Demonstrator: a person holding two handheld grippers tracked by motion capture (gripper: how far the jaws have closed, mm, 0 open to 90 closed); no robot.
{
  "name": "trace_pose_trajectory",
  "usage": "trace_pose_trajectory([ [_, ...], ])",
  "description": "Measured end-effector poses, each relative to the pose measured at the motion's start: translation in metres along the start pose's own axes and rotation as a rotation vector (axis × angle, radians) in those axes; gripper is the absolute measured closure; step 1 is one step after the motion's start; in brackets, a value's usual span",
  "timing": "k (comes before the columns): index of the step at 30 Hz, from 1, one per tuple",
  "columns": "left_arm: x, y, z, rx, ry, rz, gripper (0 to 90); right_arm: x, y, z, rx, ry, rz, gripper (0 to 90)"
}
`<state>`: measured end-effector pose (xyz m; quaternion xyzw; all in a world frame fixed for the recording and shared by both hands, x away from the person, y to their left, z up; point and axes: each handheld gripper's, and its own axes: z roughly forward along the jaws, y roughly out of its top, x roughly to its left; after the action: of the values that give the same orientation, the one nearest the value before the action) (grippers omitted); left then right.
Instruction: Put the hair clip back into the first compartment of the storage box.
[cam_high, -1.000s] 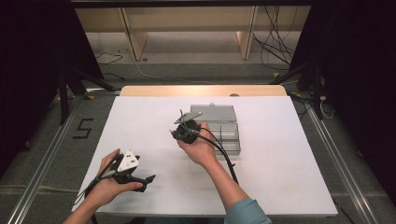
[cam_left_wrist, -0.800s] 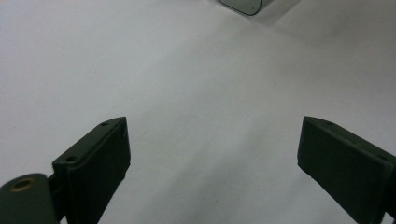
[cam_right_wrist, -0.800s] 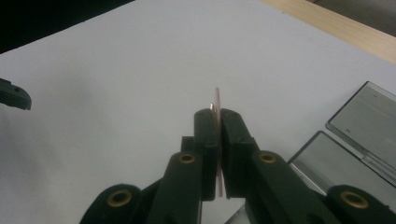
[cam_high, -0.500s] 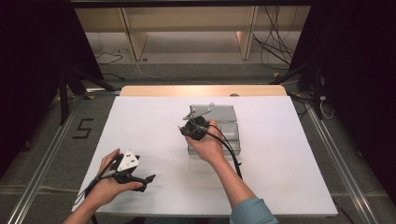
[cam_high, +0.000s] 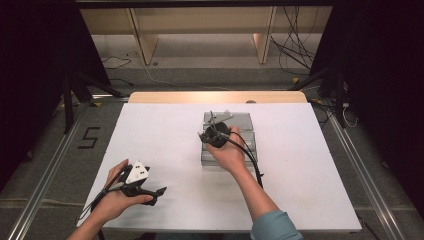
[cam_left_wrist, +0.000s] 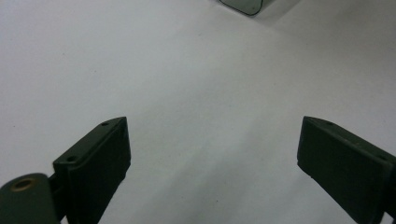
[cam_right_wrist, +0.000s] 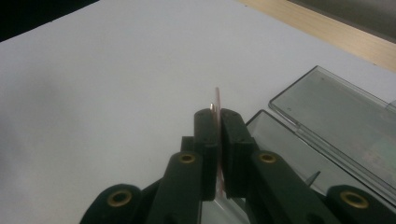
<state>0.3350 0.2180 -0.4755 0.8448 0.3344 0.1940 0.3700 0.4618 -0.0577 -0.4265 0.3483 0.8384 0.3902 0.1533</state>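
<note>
Pinkish thin disc pinched in right tool, seen close-up.

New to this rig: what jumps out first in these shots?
The right gripper stands out: its fingers are shut on a thin pinkish card, held edge-up over the clear plastic case mid-table. That case lies open on the white table, its lid folded flat toward the far side. The left gripper rests wide open near the table's front left corner, holding nothing.
</note>
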Motion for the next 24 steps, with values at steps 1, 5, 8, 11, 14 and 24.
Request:
trace_pose_trajectory([
  [1, 0.0, 0.0, 0.0, 0.001, -0.001, 0.004, 9.0, -0.001, 0.0, 0.0, 0.002, -0.002, 0.0, 86.8],
  [5, 0.0, 0.0, 0.0, 0.001, -0.002, 0.002, 9.1, -0.003, -0.001, -0.001, 0.009, -0.009, 0.0, 86.8],
  [8, 0.0, 0.0, 0.0, 0.001, 0.0, 0.004, 9.1, -0.004, -0.002, -0.001, 0.017, -0.012, 0.004, 86.7],
  [11, 0.001, 0.0, 0.0, 0.003, 0.002, 0.003, 9.1, -0.006, -0.005, -0.001, 0.023, -0.017, -0.004, 86.7],
  [14, 0.001, 0.0, 0.001, 0.002, 0.001, -0.001, 9.1, -0.01, -0.008, 0.0, 0.027, -0.024, 0.0, 86.7],
  [24, 0.001, 0.0, 0.0, 0.003, 0.002, 0.001, 9.2, -0.019, -0.012, 0.003, 0.047, -0.047, 0.009, 86.7],
])
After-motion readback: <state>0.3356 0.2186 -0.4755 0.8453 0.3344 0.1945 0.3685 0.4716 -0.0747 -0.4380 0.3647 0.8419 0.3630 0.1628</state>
